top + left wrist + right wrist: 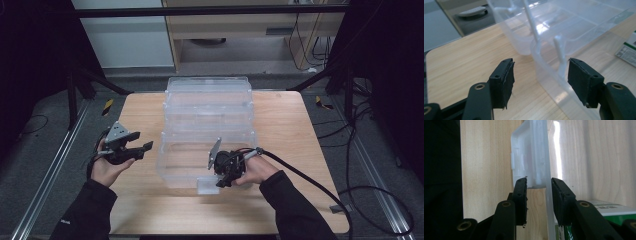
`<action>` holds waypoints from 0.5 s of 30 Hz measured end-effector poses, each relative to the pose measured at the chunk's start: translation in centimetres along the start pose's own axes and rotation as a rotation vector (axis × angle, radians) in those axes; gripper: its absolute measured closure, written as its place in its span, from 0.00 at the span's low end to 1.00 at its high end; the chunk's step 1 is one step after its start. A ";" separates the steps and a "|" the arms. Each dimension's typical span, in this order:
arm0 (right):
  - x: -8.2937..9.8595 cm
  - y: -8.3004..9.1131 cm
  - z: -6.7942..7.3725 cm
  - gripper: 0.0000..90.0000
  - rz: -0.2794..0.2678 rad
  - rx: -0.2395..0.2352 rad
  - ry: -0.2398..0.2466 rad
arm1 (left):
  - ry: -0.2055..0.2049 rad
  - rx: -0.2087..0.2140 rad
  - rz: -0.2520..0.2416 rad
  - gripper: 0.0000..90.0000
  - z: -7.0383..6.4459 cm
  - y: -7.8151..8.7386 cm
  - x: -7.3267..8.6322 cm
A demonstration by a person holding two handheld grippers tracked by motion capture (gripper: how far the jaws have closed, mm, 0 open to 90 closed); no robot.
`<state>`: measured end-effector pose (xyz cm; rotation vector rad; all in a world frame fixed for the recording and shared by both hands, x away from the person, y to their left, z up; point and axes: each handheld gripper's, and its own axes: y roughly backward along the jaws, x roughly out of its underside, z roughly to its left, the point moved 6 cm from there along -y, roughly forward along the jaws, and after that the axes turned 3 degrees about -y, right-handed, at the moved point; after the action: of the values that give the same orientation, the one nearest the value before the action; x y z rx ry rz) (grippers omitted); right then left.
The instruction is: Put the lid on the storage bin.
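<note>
A row of clear plastic boxes [210, 100] runs down the middle of a wooden table [140, 210]. The nearest box [180, 160] has a white latch tab [204, 186] sticking out at its front edge. My right gripper [222, 182] is at that tab. In the right gripper view my right gripper [539, 182] has its jaws pressed on both sides of the latch tab [531, 157]. My left gripper [142, 141] hovers open just left of the nearest box. In the left gripper view my left gripper [540, 67] straddles the box's wall [559, 50] without touching it.
A green and white carton [609, 212] lies inside the nearest box, and its carton corner [627, 47] shows through the clear wall. Bare wood lies to the left, right and front of the boxes. Cables trail off the table's right side [350, 195].
</note>
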<state>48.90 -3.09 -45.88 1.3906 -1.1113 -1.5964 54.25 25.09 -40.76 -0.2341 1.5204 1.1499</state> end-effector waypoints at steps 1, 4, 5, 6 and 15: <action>0.0 0.0 0.0 0.74 -0.003 0.001 0.005 | -0.012 0.012 -0.002 0.41 -0.1 -0.1 -0.4; 0.0 0.0 0.0 0.74 -0.004 0.004 0.003 | -0.040 0.037 -0.006 0.41 -0.3 -0.4 -1.3; 0.0 0.0 0.0 0.74 -0.006 0.005 0.003 | -0.078 0.062 -0.013 0.41 -0.7 -0.7 -2.1; 0.0 0.0 0.0 0.74 -0.006 0.007 0.003 | -0.091 0.075 -0.015 0.41 -0.9 -0.8 -2.5; 0.1 0.0 0.1 0.74 -0.010 0.009 0.010 | -0.175 0.139 0.004 0.41 -2.0 -1.7 -5.0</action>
<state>48.80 -3.13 -45.90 1.4101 -1.1084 -1.5914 55.77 20.55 -37.71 -0.0354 1.4381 1.0350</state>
